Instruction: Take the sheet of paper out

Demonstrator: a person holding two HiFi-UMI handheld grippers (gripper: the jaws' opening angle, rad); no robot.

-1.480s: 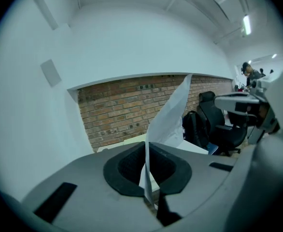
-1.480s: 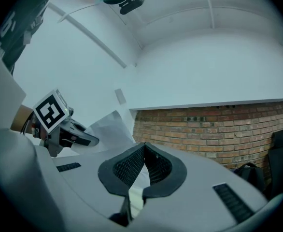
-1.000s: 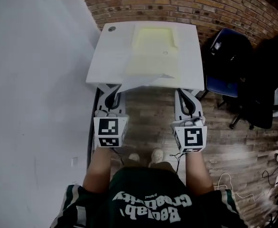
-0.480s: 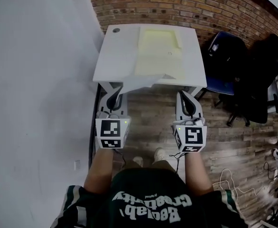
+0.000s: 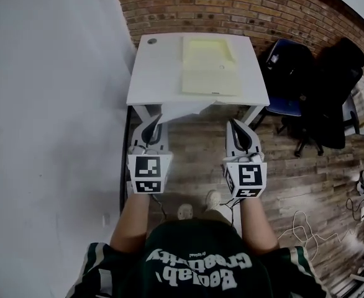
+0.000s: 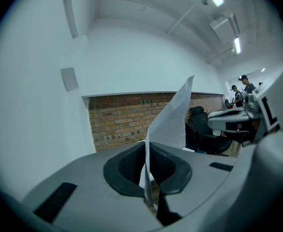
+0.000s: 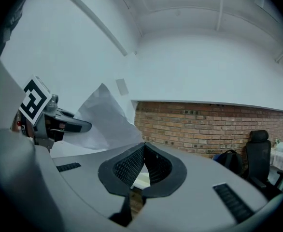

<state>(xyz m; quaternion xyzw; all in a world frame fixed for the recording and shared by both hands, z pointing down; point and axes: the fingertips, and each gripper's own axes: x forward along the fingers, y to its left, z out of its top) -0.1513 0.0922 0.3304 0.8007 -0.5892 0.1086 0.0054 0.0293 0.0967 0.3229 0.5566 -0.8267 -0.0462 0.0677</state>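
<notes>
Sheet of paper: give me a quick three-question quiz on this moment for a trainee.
1. True or false: the left gripper is shut on the sheet of paper.
2. What lies on the white table? A. a pale yellow folder; B. a laptop; C. a mug.
3. What is the wall behind the table made of?
Key: 1 true; 2 A; 3 brick.

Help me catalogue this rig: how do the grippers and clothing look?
The left gripper and right gripper are pale grey with dark textured fingers and black-and-white marker cubes. The shirt is dark green with white lettering and striped sleeves.
</notes>
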